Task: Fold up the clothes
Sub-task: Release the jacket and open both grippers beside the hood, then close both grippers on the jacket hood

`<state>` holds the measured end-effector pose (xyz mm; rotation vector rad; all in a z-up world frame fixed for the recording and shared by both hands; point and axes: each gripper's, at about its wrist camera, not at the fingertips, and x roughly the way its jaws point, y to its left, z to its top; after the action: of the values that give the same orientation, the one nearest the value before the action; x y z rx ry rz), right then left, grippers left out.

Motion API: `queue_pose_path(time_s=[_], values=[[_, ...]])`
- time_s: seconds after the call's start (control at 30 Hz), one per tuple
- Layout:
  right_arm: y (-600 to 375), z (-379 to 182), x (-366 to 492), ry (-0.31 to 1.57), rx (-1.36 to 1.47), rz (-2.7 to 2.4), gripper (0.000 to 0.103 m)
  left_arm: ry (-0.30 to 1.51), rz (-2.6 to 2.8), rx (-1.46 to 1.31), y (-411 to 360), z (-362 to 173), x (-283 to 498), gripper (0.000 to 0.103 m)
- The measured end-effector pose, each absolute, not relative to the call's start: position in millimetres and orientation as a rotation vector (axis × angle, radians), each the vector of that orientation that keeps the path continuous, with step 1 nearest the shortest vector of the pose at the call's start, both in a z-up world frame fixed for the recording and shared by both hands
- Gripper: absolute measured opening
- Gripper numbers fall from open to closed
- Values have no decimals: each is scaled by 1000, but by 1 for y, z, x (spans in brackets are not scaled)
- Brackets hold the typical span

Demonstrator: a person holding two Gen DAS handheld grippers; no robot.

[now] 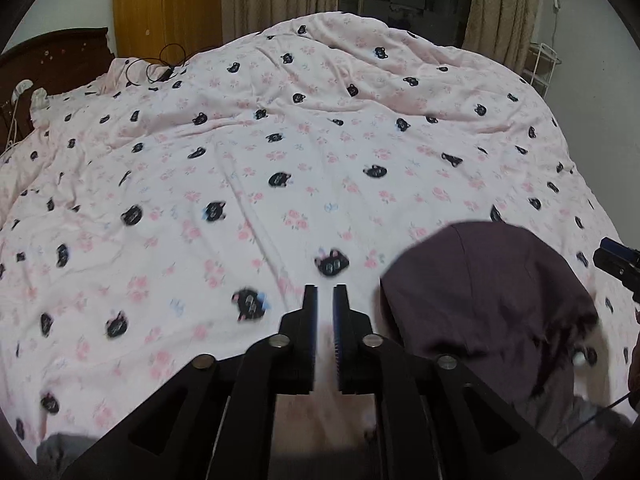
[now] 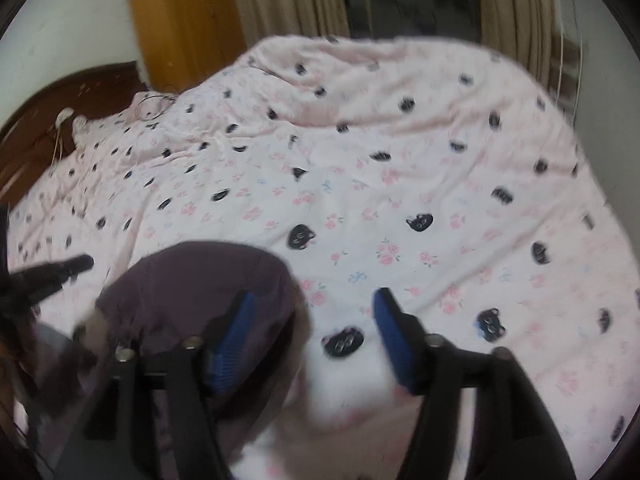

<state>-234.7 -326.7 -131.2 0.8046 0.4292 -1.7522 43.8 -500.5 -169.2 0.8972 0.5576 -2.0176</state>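
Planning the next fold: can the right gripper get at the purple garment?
Probably yes. The right gripper is open with nothing between its fingers, and the purple garment lies on the bedspread beside it, uncovered.

Left hand-held gripper (image 1: 325,296): matte black body, two angular linkage arms per side with cut-out windows, four round silver pivot pins across the linkage. Fingers (image 1: 309,320) narrow, black, flat, with blue ribbed pads on inner faces. Thin dark cable runs near its lower right edge. Right hand-held gripper (image 2: 314,320): same black frame, silver pins at the joints, fingers (image 2: 394,340) faced with bright blue ribbed pads, blurred. In the left wrist view its black tip with a blue pad edge shows at the right border.
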Motion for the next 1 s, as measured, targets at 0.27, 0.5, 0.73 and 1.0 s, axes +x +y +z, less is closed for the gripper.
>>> queue_pose_path(time_s=[0.27,0.5,0.73,1.0], values=[[-294,-145,-157,562,670,-1816,76,534,-2030,751,-466,-170,57,68],[-302,-158,-155,559,729,-1894,76,490,-2012,887,-471,-206,25,68],[-302,-164,-158,581,735,-1909,76,414,-1988,906,-470,-214,21,68],[-294,-190,-187,592,845,-1970,76,432,-1954,942,-477,-227,22,68]])
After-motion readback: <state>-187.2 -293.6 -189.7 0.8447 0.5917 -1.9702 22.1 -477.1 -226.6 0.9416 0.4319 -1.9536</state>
